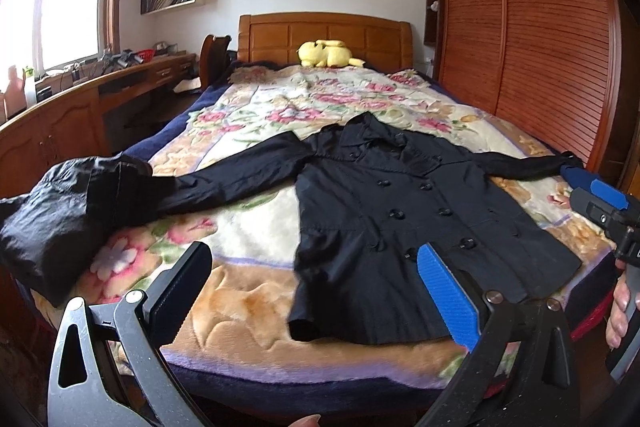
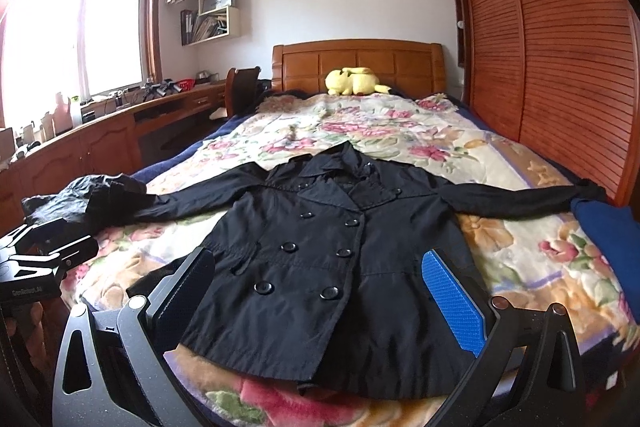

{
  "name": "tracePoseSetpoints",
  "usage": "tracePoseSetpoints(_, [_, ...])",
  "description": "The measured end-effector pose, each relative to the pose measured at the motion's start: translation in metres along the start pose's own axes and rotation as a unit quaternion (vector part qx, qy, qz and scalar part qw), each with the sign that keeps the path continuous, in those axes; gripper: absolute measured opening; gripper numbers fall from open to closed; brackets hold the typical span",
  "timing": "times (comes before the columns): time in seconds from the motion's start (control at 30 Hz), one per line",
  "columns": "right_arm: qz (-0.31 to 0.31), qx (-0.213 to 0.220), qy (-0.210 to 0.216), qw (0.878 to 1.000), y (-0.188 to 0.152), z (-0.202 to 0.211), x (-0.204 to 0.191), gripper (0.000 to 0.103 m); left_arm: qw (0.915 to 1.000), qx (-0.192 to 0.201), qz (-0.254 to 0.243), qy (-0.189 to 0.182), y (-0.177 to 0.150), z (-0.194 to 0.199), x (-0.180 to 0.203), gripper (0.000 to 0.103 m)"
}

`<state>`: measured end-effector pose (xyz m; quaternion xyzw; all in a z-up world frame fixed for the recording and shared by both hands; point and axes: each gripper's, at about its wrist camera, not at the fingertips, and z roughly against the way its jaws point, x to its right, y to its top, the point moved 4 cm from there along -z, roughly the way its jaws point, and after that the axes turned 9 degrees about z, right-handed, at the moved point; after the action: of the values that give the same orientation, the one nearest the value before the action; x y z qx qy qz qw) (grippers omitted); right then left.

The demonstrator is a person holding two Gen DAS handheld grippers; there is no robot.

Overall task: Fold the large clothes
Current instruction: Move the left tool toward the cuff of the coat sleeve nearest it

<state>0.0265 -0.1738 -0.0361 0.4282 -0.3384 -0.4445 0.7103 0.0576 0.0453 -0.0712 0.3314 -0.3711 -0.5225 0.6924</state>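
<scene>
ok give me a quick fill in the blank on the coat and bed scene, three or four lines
1. The black coat lies flat on the bed with both sleeves spread ____.
2. The plush toy by the headboard is ____ in colour.
3. The left gripper and right gripper both have their jaws ____.
4. The coat's front shows two columns of ____.

Missing words: out; yellow; open; buttons

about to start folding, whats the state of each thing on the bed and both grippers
black coat: laid flat face up, buttoned, both sleeves spread outward
dark bundle: crumpled at the bed's left edge
yellow plush toy: lying by the headboard
left gripper: open, empty, above the coat's hem
right gripper: open, empty, above the coat's hem
</scene>
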Motion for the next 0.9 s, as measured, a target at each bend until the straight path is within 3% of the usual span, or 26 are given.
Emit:
tracePoseSetpoints(0.53, [0.038, -0.033, 0.027, 0.998, 0.0, -0.062, -0.021, 0.103, 0.998, -0.027, 0.02, 0.053, -0.014, -0.031, -0.082, 0.103])
tracePoseSetpoints(0.7, [0.078, -0.075, 0.025, 0.994, -0.014, -0.107, -0.029, 0.103, 0.9962, -0.04, 0.028, 0.072, -0.014, -0.049, -0.113, 0.103])
tracePoseSetpoints(0.9, [0.075, -0.12, 0.043, 0.989, -0.029, -0.141, -0.027, 0.103, 0.9938, -0.061, 0.033, 0.086, -0.013, -0.071, -0.154, 0.103])
